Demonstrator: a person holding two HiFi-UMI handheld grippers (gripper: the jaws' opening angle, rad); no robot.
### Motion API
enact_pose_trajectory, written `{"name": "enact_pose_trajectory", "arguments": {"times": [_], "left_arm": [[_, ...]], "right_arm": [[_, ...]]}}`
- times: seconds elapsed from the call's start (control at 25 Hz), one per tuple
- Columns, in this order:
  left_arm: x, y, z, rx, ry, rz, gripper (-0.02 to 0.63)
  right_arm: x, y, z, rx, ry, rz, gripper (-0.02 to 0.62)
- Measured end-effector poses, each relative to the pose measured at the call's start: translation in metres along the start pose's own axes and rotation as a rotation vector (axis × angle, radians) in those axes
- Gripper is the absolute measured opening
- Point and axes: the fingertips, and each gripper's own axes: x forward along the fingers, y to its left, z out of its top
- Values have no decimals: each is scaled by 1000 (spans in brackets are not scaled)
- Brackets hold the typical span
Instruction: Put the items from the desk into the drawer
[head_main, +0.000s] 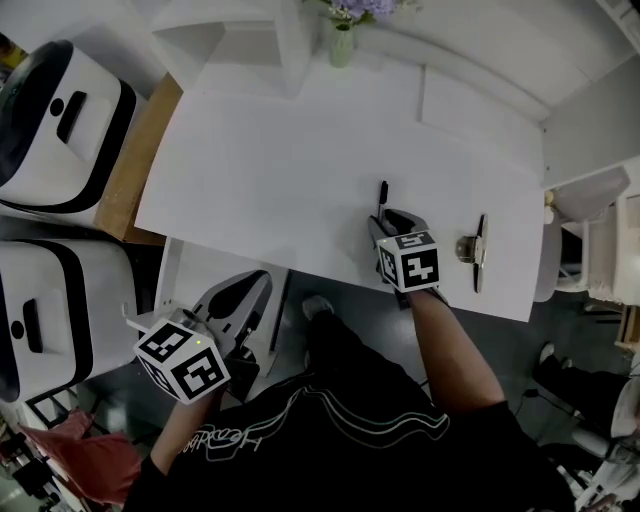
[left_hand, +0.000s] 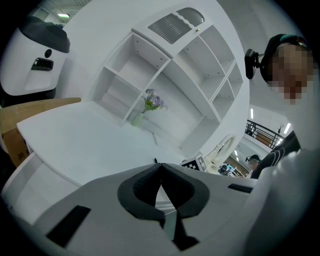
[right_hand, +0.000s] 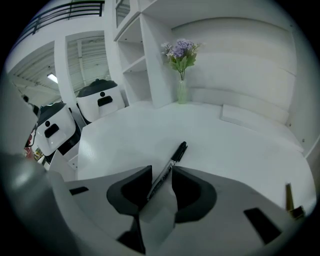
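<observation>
A black marker pen (head_main: 382, 193) lies on the white desk (head_main: 300, 150) near its front edge. My right gripper (head_main: 384, 218) sits low over it. In the right gripper view the pen (right_hand: 172, 161) runs between the jaws of that gripper (right_hand: 161, 171), which stand open close on either side of it. My left gripper (head_main: 258, 281) hangs below the desk's front left over what looks like an open white drawer (head_main: 178, 272). Seen from its own camera, the left gripper (left_hand: 160, 165) is shut, tips touching, with nothing held.
A metal clip-like item (head_main: 477, 250) lies right of the pen, its end showing in the right gripper view (right_hand: 289, 196). A vase of flowers (head_main: 342, 40) stands at the desk's back by white shelves (left_hand: 165, 85). Two white machines (head_main: 55, 130) and a brown box (head_main: 130, 170) stand left.
</observation>
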Motion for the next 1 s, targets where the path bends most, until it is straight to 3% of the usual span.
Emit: {"name": "enact_pose_trajectory", "arguments": {"times": [0.36,0.68,1.0], "left_arm": [[-2,4,-5,-7,8,-5,20],[-19,6,-5,-10,-6,14,20],[-49,1,-9,-2,-58,30,20]], "right_arm": [[1,-4,1,7,12,-60,67],[-4,-4,1,53,13,-63,64],[-34,21,22,42,-80,-26,64]]}}
